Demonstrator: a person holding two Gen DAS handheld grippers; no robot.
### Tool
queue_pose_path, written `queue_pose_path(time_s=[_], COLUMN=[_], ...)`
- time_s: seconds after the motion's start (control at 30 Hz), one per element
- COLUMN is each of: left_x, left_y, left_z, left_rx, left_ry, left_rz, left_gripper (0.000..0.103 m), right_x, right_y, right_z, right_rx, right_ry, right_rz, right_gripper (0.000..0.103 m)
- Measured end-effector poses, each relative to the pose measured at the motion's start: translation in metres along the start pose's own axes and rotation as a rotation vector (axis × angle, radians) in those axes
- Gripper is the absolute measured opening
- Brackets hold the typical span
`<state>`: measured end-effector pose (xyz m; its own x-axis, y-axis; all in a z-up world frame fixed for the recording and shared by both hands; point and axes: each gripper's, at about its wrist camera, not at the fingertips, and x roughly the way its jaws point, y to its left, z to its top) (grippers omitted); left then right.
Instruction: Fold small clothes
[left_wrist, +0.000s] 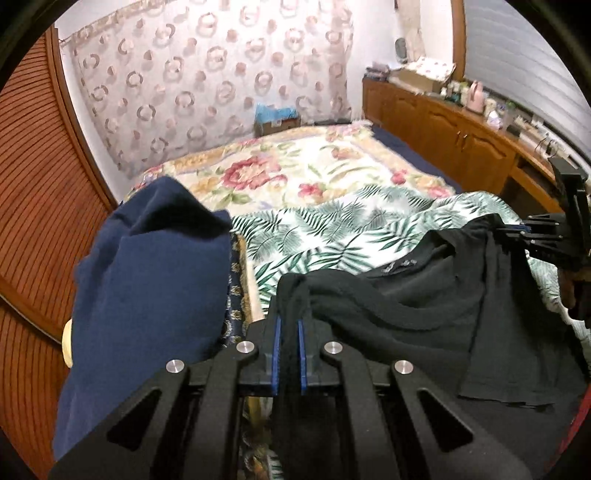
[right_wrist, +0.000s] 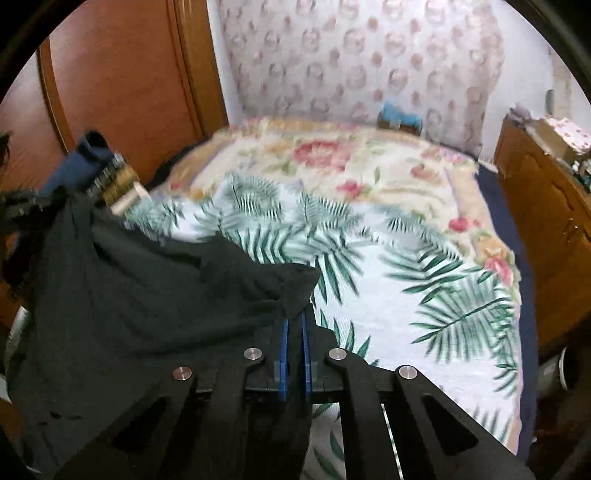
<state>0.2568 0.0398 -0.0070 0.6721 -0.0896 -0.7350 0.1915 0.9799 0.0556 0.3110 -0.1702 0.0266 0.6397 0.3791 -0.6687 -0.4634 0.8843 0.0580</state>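
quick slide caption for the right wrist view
Right gripper pinches a corner of the dark garment above the leaf-print sheet.

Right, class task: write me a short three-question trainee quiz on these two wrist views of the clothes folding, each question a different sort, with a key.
1. True or false: both grippers are shut on the black garment.
2. Multiple choice: what lies directly under the garment? A) bare wooden floor B) palm-leaf cloth C) a blue plastic tub
3. Short answer: what colour is the other piece of clothing, on the left of the left wrist view?

Key
1. True: the left gripper and right gripper each pinch an edge of it.
2. B
3. Dark blue.
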Motion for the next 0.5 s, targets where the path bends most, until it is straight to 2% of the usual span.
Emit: queue_pose_path(time_s=[0.2,0.37,0.5], left_x=[-0.064,-0.12,-0.161], left_y=[-0.017,-0.035,-0.047], left_z=[-0.025,-0.075,-0.128], left_rx=[0.014,0.021,0.002], left_ry=[-0.087,-0.132,-0.147], left_rz=[-0.049,-0.076,-0.113], left_gripper=[0.008,0.008,0.008], right_x=[-0.07,-0.138,-0.184], right_y=[0.016,0.034,0.048], right_z=[-0.024,-0.077,-0.131], right_rx=[-0.003,-0.009,-0.005], right_ry=[-0.08,-0.128,-0.131], right_rz=[0.025,0.057,0.095], right_gripper=[0.006,0.006,0.006])
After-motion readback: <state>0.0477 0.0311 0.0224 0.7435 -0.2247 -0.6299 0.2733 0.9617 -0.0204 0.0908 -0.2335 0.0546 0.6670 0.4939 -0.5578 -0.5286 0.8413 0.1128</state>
